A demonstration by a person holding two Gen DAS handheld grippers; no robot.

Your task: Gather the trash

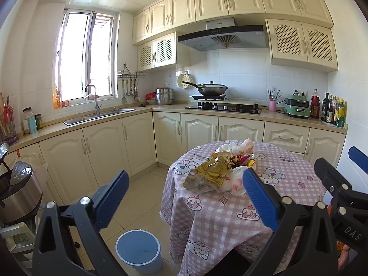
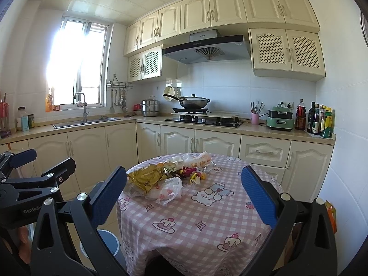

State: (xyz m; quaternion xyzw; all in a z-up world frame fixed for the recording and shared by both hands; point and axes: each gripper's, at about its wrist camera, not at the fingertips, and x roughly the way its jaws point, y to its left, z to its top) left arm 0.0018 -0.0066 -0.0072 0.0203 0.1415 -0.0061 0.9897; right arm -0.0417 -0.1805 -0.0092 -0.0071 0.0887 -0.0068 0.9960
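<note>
Pink checks, blue bin
Pink-and-white checked tablecloth (image 2: 207, 225) with cartoon prints; gold wrapper (image 2: 145, 178); pale blue bin (image 1: 138, 250); cream cabinets (image 1: 103, 145).

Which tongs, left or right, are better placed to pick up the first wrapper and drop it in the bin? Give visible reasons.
Probably the left tongs. They hang open with the gold wrapper between the pads, and the blue bin stands on the floor just below. The right tongs, also open, face bare tablecloth.

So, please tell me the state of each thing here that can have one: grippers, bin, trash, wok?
left gripper: open, holding nothing
right gripper: open, holding nothing
blue bin: on the floor beside the table, no lid, looks empty
trash pile: lying loose on the table
wok: on the stove, lid on
</note>
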